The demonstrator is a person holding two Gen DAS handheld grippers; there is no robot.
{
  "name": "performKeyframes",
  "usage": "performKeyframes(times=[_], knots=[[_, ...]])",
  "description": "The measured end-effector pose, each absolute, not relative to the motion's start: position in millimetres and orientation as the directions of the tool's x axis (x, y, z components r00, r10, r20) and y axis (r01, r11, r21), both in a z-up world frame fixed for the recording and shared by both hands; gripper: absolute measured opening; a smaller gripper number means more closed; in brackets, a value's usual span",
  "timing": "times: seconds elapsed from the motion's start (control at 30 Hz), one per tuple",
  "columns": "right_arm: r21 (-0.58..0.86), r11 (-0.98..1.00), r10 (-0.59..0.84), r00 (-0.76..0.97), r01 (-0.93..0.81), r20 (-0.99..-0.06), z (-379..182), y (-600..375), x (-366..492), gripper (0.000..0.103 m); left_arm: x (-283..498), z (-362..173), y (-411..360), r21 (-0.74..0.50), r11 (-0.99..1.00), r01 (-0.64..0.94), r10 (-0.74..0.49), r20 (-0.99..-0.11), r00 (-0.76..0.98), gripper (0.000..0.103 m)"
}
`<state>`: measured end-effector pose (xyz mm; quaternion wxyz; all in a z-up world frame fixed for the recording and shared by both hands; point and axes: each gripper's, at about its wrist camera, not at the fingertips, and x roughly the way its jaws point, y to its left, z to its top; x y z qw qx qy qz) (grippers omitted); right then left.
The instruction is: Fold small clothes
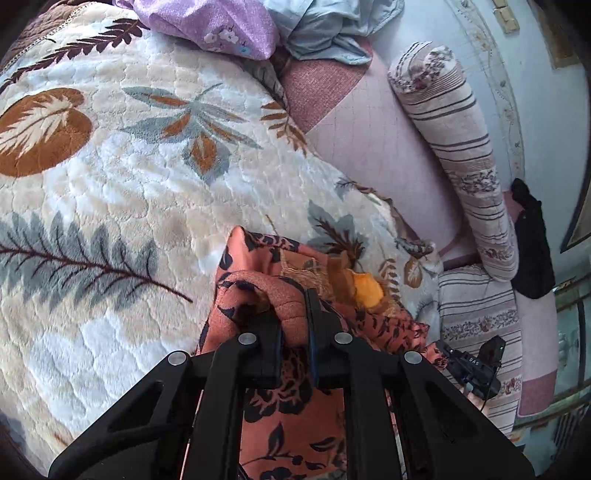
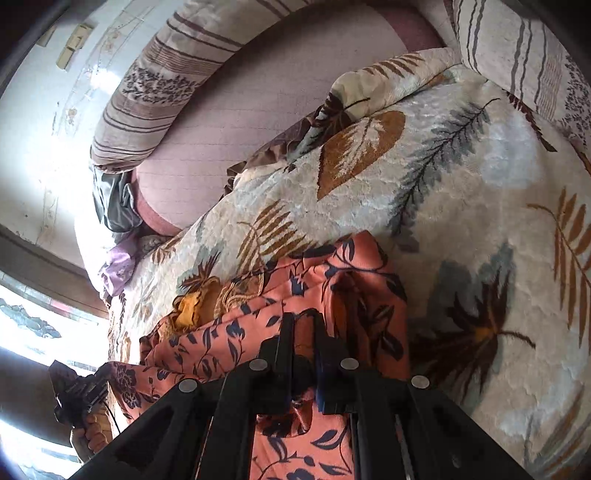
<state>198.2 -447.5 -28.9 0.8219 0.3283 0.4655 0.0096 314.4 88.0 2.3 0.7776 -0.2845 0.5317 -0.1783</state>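
Note:
An orange-pink garment with a dark floral print (image 1: 258, 291) is bunched on the leaf-patterned blanket (image 1: 110, 177); a yellow patch (image 1: 367, 290) shows among its folds. My left gripper (image 1: 293, 314) is shut on a rolled fold of the garment. In the right wrist view the same garment (image 2: 332, 280) lies on the blanket (image 2: 480, 184). My right gripper (image 2: 301, 328) is shut on another fold of it. The right gripper also shows in the left wrist view (image 1: 471, 365), and the left gripper in the right wrist view (image 2: 79, 391).
A lilac cloth (image 1: 218, 26) and a pale blue cloth (image 1: 332, 26) lie at the blanket's far edge. A striped bolster pillow (image 1: 458, 147) runs along the pink mattress (image 1: 369, 122). A black item (image 1: 532, 240) sits by the wall.

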Motion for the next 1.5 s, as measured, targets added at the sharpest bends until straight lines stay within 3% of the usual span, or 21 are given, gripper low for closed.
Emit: performKeyframes(times=[0.1,0.2,0.27,0.3,0.33,0.5,0.7,0.93,1.17,1.43,1.47,1.5], knots=[[0.518,0.794,0.301,0.535,0.319,-0.790,-48,-450,228,0.008,330,-22,83,-0.582,0.812,-0.047,-0.538,-0.777,0.328,0.010],[0.507,0.797,0.295,0.521,0.329,-0.801,-65,-456,241,0.012,331,-29,90,-0.611,0.790,-0.040,-0.570,-0.758,0.317,0.010],[0.532,0.785,0.308,0.545,0.317,-0.780,-68,-461,238,0.025,330,-26,100,-0.644,0.764,-0.039,-0.601,-0.734,0.317,0.011],[0.554,0.776,0.315,0.574,0.303,-0.756,-66,-466,233,0.047,330,-22,104,-0.644,0.764,-0.038,-0.600,-0.731,0.325,0.011],[0.566,0.771,0.311,0.603,0.292,-0.735,-61,-470,225,0.054,328,-18,109,-0.641,0.767,-0.031,-0.596,-0.729,0.338,0.011],[0.618,0.758,0.350,0.672,0.206,-0.653,-43,-481,183,0.054,315,12,129,-0.569,0.822,0.032,-0.526,-0.736,0.426,0.023],[0.635,0.758,0.431,0.614,0.151,-0.661,-40,-451,167,0.054,309,25,109,-0.431,0.877,0.212,-0.480,-0.766,0.428,0.023],[0.636,0.738,0.428,0.574,0.225,-0.699,-45,-429,192,0.054,311,23,77,-0.258,0.866,0.429,-0.436,-0.810,0.393,0.023],[0.623,0.731,0.421,0.536,0.277,-0.732,-45,-427,203,0.054,285,13,62,0.078,0.772,0.631,-0.316,-0.814,0.487,0.029],[0.584,0.757,0.396,0.505,0.294,-0.767,-51,-419,214,0.054,313,-3,54,0.046,0.764,0.643,-0.335,-0.824,0.457,0.029],[0.577,0.761,0.390,0.502,0.297,-0.772,-52,-418,218,0.052,317,-3,51,0.031,0.766,0.642,-0.347,-0.820,0.455,0.029],[0.567,0.766,0.381,0.497,0.304,-0.780,-54,-417,222,0.041,322,-2,48,0.014,0.771,0.637,-0.362,-0.813,0.456,0.029]])
